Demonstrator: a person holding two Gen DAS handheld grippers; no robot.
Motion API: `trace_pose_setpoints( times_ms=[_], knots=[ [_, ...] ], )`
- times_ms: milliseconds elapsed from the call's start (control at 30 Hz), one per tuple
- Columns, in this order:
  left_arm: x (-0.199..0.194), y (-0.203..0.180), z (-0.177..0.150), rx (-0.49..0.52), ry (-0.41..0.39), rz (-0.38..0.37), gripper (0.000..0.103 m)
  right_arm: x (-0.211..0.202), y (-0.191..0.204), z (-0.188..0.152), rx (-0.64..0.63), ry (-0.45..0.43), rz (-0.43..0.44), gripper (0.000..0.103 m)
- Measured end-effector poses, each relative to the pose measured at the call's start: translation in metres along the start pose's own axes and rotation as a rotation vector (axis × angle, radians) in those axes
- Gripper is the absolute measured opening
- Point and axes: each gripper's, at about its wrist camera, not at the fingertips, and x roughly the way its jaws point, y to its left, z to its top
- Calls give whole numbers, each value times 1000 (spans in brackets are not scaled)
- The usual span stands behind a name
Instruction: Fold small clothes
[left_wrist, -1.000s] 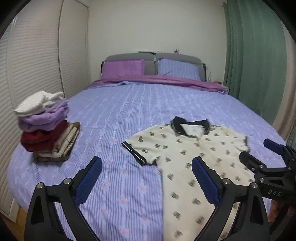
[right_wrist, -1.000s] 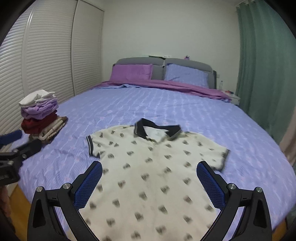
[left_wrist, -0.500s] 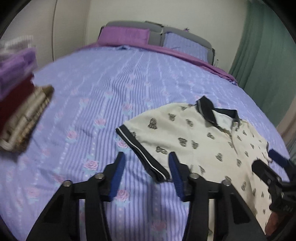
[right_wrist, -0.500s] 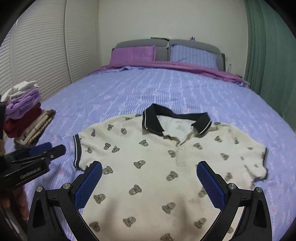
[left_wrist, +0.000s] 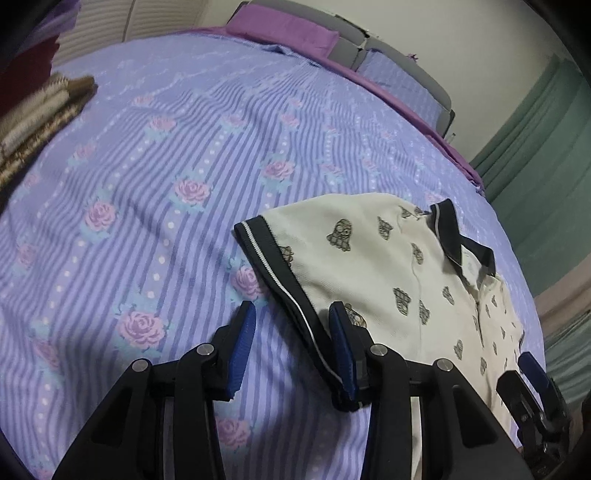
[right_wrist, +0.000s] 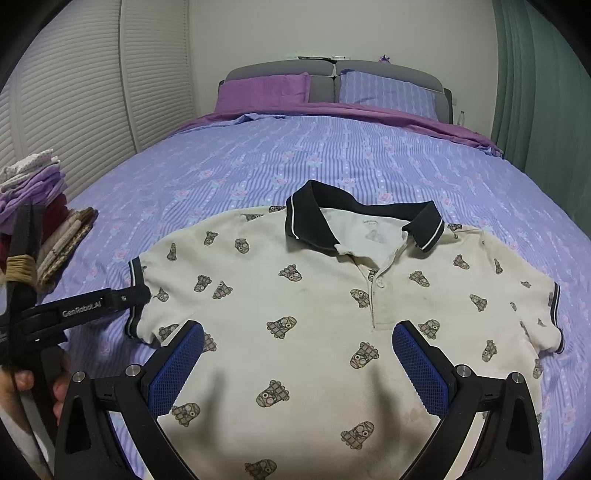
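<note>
A cream polo shirt (right_wrist: 314, 295) with a dark collar and small printed figures lies flat, front up, on the bed; it also shows in the left wrist view (left_wrist: 376, 266). My left gripper (left_wrist: 291, 332) is open, low over the bedspread, with the dark cuff of the shirt's left sleeve (left_wrist: 280, 273) between its fingers. In the right wrist view the left gripper (right_wrist: 136, 295) reaches that same sleeve cuff. My right gripper (right_wrist: 295, 354) is wide open above the shirt's lower chest, not touching cloth.
A stack of folded clothes (right_wrist: 40, 221) sits at the left edge of the bed (right_wrist: 332, 155). Pillows (right_wrist: 266, 90) and a grey headboard lie at the far end. A louvred wardrobe (right_wrist: 92, 92) stands left, a green curtain (right_wrist: 535, 92) right.
The left gripper dropped lower and forward to the left sleeve cuff, its fingers narrowing around it. The right gripper moved closer over the shirt, still wide open.
</note>
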Motion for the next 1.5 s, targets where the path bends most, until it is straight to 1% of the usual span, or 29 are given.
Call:
trace_pose_setpoints(
  times_ms=[133,167,233,267,333,400,433,567,667,800,967,1067,1200,1267,1300,1333,1367,1433,1500],
  knots=[
    [7,-4,-1,10,-9,34,40,4,-1,1,-2,6,-15,103],
    [7,-7,-2,21,-18,47,38,5,-1,1,-1,8,-19,103],
    [9,-9,-2,42,-28,55,26,4,-4,2,4,9,-26,103],
    [11,-10,0,40,-25,50,23,3,-5,2,5,8,-30,103],
    [12,-10,3,26,-10,37,13,0,-7,2,4,7,-41,103],
    [10,-18,8,52,8,59,8,-4,-10,1,6,7,-50,103],
    [8,-25,10,76,7,77,7,-6,-12,2,7,7,-53,103],
    [-15,-67,17,228,-57,121,7,-16,-25,2,19,-3,-66,103],
    [-23,-97,23,287,-65,101,7,-22,-38,1,43,-10,-72,103],
    [-17,-133,24,349,-49,79,7,-30,-60,0,82,-14,-78,103],
    [5,-168,12,389,-1,55,7,-38,-85,-5,110,-15,-104,103],
    [19,-174,7,373,33,48,7,-40,-100,-8,133,-14,-116,103],
    [31,-185,-2,389,60,53,7,-40,-115,-12,157,-10,-131,103],
    [36,-188,-5,387,67,55,8,-38,-119,-14,162,-5,-134,103],
    [38,-189,-5,384,74,63,14,-37,-120,-14,164,-3,-135,103],
    [40,-188,-5,378,79,65,25,-37,-122,-15,166,2,-136,103],
    [41,-188,-5,370,83,60,29,-37,-123,-15,167,3,-137,103],
    [36,-188,-7,360,77,31,41,-38,-126,-15,171,2,-137,103],
    [25,-189,-10,364,68,-19,48,-40,-128,-15,172,-4,-137,103]
  ],
)
